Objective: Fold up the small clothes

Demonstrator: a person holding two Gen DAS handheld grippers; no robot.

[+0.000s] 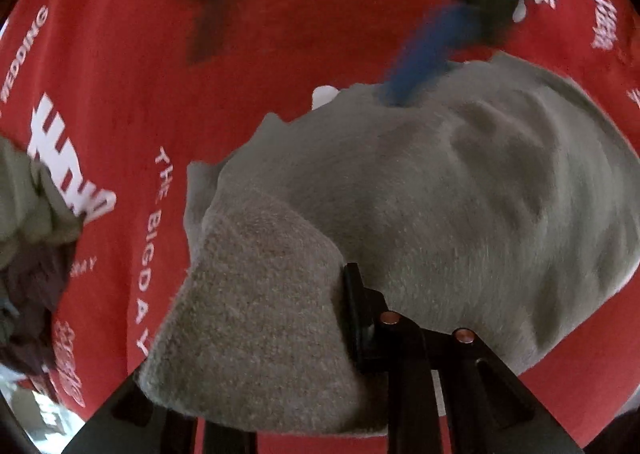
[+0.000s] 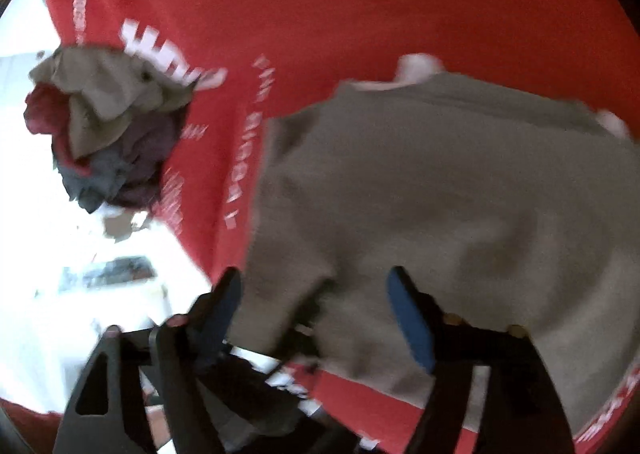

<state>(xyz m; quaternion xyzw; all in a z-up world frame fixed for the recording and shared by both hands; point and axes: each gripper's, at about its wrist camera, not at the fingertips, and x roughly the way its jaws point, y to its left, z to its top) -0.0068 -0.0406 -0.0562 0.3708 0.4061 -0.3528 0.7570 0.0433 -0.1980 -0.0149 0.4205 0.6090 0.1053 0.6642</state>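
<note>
A small grey-beige knit garment (image 1: 440, 190) lies on a red printed tablecloth (image 1: 260, 66). My left gripper (image 1: 352, 318) is shut on a folded-up corner of the garment, which drapes over the jaws at the lower middle. In the left wrist view the other gripper shows blurred, with a blue pad (image 1: 424, 54), at the garment's far edge. In the right wrist view my right gripper (image 2: 316, 318) is open above the near part of the same garment (image 2: 460, 194); cloth hangs between its fingers (image 2: 412, 322) without being pinched.
A heap of other small clothes (image 2: 112, 126), beige, maroon and grey, sits at the cloth's left edge; it also shows in the left wrist view (image 1: 28, 222). White lettering covers the tablecloth (image 2: 360, 14). Bright floor lies beyond the table edge (image 2: 60, 254).
</note>
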